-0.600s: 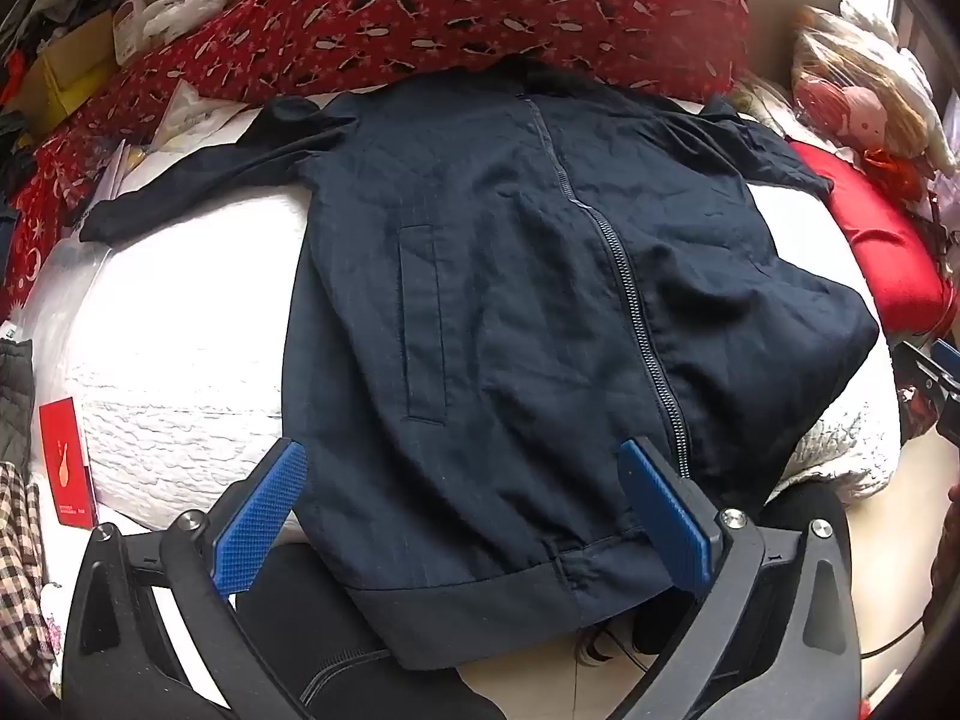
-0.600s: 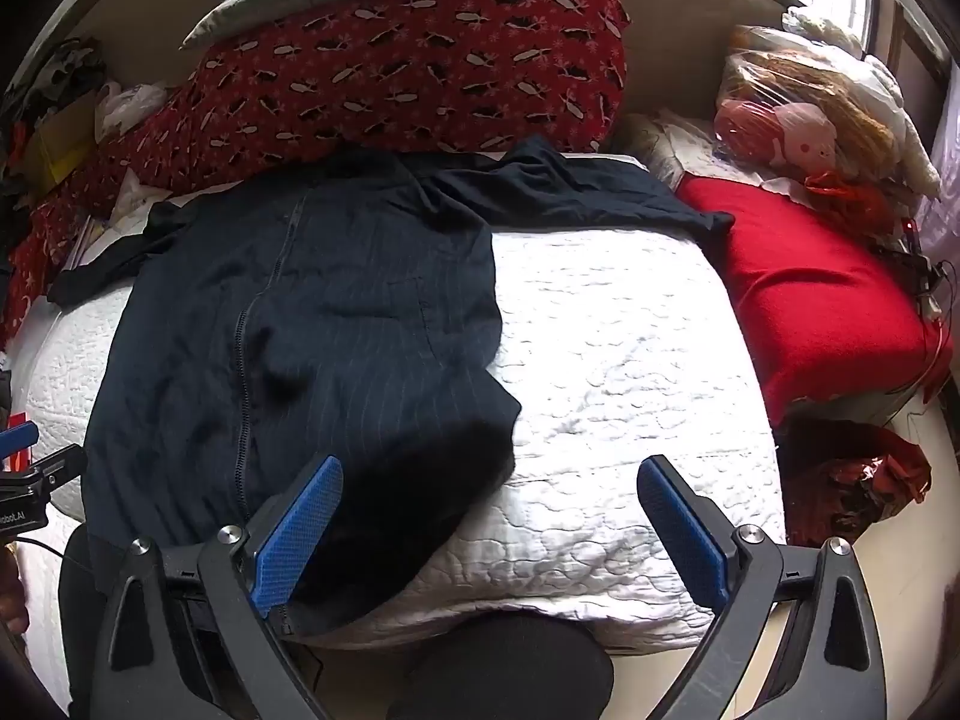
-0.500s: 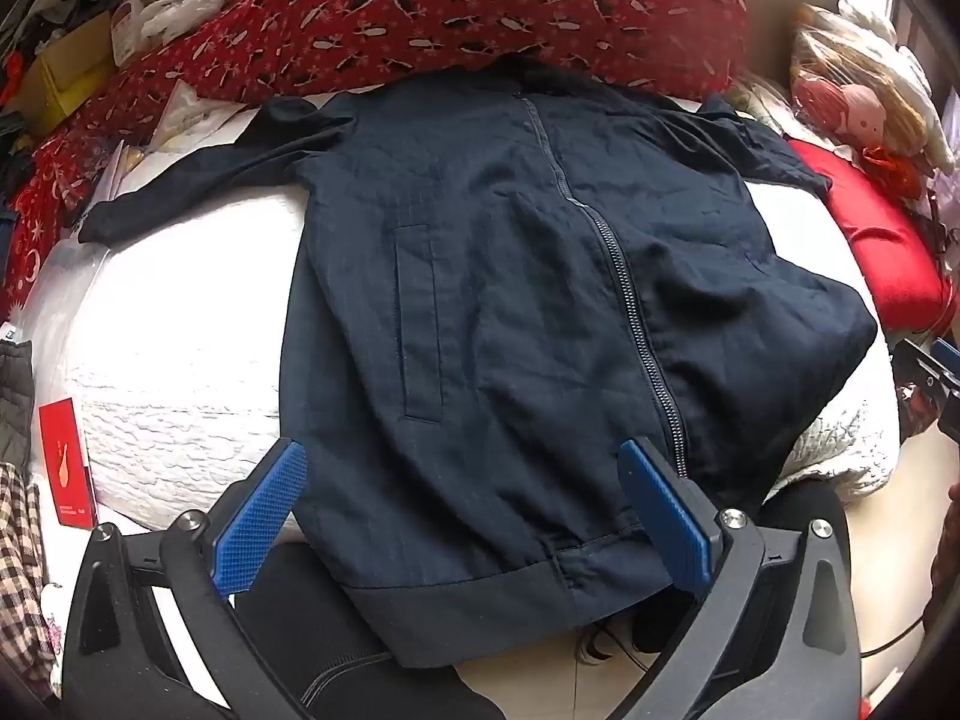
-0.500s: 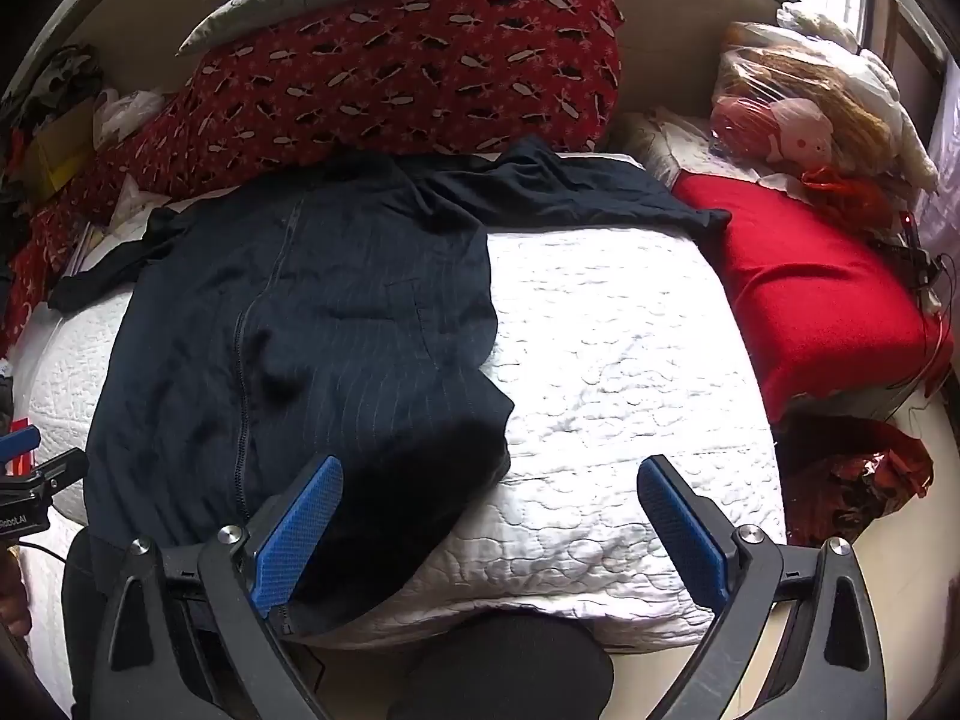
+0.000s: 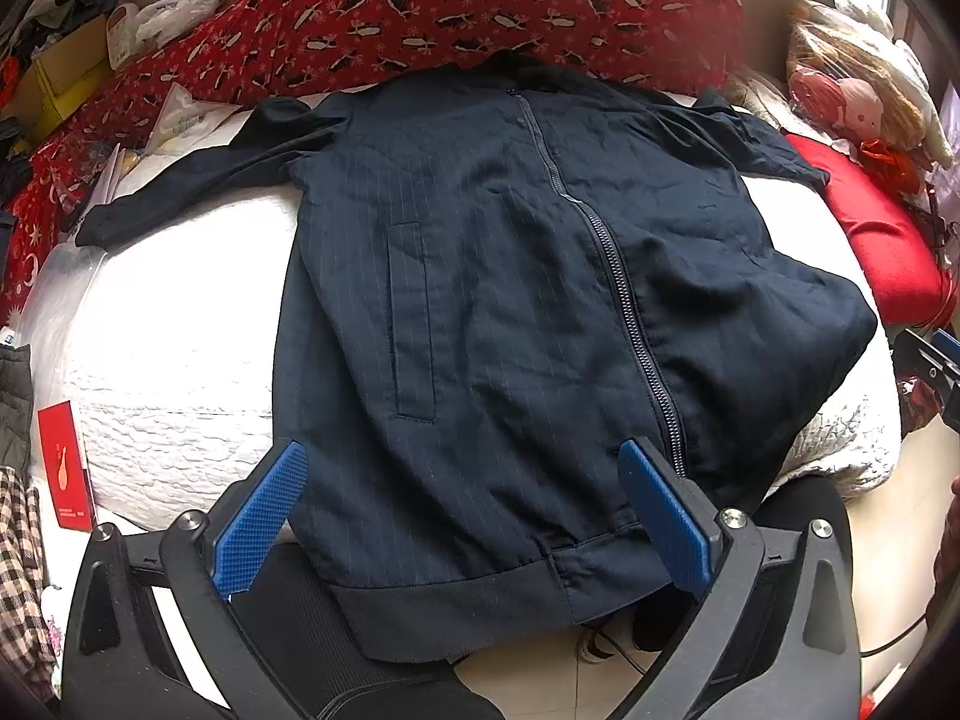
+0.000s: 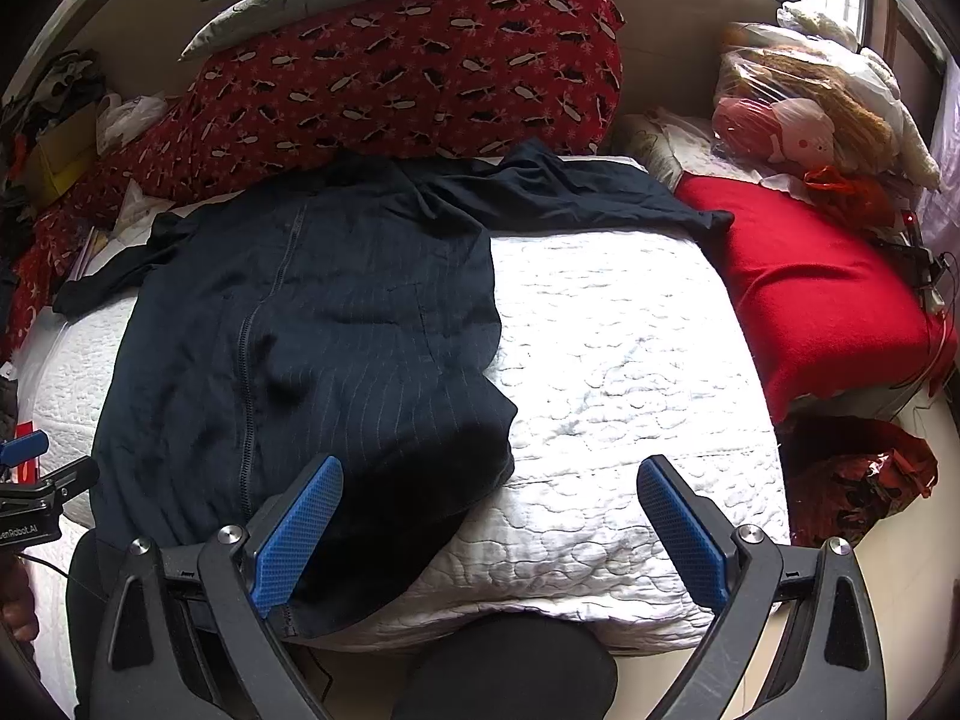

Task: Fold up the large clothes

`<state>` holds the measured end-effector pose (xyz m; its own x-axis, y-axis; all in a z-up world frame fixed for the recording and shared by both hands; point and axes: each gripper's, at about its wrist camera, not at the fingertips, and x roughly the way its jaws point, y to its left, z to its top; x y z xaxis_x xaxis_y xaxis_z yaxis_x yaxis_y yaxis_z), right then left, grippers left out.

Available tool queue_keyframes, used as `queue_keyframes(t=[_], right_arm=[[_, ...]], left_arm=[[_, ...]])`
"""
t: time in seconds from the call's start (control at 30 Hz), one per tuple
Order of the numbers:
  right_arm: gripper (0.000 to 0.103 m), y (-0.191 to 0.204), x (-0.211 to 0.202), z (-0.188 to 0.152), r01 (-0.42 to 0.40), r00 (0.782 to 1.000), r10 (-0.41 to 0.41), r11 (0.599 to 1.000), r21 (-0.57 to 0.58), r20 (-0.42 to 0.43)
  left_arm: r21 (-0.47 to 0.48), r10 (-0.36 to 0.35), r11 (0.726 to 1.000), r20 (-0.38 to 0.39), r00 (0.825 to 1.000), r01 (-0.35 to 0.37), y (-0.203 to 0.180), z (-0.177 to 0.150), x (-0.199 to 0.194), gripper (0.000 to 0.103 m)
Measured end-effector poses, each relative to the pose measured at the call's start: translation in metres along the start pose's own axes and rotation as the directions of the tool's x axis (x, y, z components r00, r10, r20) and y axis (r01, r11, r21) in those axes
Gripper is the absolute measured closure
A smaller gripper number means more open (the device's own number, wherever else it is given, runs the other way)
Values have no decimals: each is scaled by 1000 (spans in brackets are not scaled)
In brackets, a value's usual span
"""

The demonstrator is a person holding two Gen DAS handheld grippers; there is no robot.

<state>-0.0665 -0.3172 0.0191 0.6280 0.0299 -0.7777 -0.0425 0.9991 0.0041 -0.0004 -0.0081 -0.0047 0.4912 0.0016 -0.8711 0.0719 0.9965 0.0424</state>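
A dark navy zip-front jacket point(image 5: 510, 324) is spread front-up across a bed covered by a white quilted bedspread point(image 6: 612, 360), its collar toward a red patterned pillow point(image 5: 480, 6) at the head and its ribbed hem hanging over the near edge. One sleeve is stretched out to the left, the other toward a plain red cushion point(image 6: 822, 294) on the right. The zipper point(image 5: 618, 288) is seen closed along the front, and a welt pocket lies to its left. The left gripper point(image 5: 462, 510) is held above the hem with its jaws wide apart, nothing between them. The right gripper point(image 6: 489, 525) is likewise held with jaws spread and empty, above the jacket's right lower corner and the bare bedspread beside it.
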Motion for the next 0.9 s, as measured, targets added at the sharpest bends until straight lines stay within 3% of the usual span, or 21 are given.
queue_keyframes(t=[0.4,0.67,0.9], right_arm=[[4,0,0,0,-1,1000,1,1000,-1,-1],[4,1,1,-1,-5,1000,5,1000,-5,-4],[4,3,2,-1,-8,1000,8,1000,-9,-8]], left_arm=[[-2,-5,1000,-7,1000,5,0,1,0,0],[-30,-57,998,-71,996,55,3,0,2,0],[-29,-54,998,-72,996,52,5,0,2,0]])
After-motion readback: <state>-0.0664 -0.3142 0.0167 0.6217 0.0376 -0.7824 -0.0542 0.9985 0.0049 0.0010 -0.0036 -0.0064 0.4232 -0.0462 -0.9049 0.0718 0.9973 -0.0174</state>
